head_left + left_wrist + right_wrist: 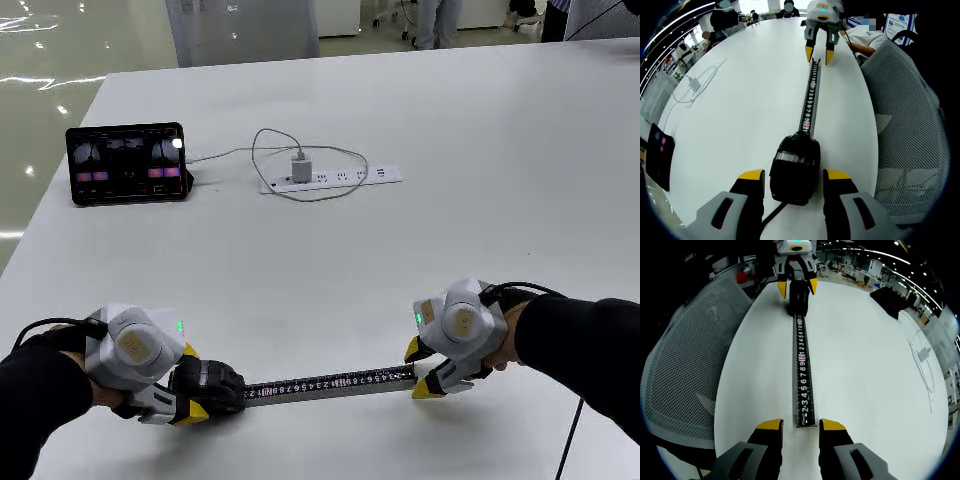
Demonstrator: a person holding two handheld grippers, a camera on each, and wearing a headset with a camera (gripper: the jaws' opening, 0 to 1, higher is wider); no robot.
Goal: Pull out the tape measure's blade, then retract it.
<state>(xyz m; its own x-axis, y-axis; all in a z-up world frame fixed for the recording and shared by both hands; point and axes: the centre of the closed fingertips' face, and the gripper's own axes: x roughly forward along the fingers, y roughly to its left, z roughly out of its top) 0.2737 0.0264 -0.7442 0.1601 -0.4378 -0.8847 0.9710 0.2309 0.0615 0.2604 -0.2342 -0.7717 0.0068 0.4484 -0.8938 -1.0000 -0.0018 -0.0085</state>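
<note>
Half done, I judge: left gripper [193, 383] clamps the black plastic tape measure case [215, 385]; its dark numbered blade [330, 383] lies drawn out rightward from that case across the white table [350, 260]; right gripper [420, 369] straddles its tip, jaws parted. Retraction remains.

The person's arms reach in over the near edge of the tabletop [400, 250], both in black sleeves [590, 345]. The left tongs [192, 382] sit low by the near edge, close to the left edge, and point right. Their jaws are closed against the sides of the tape measure [215, 385]. The right tongs [420, 370], well apart along the same edge, point left toward them. Their jaws stand a little apart, with the end of the blade [330, 383] between the tips.
</note>
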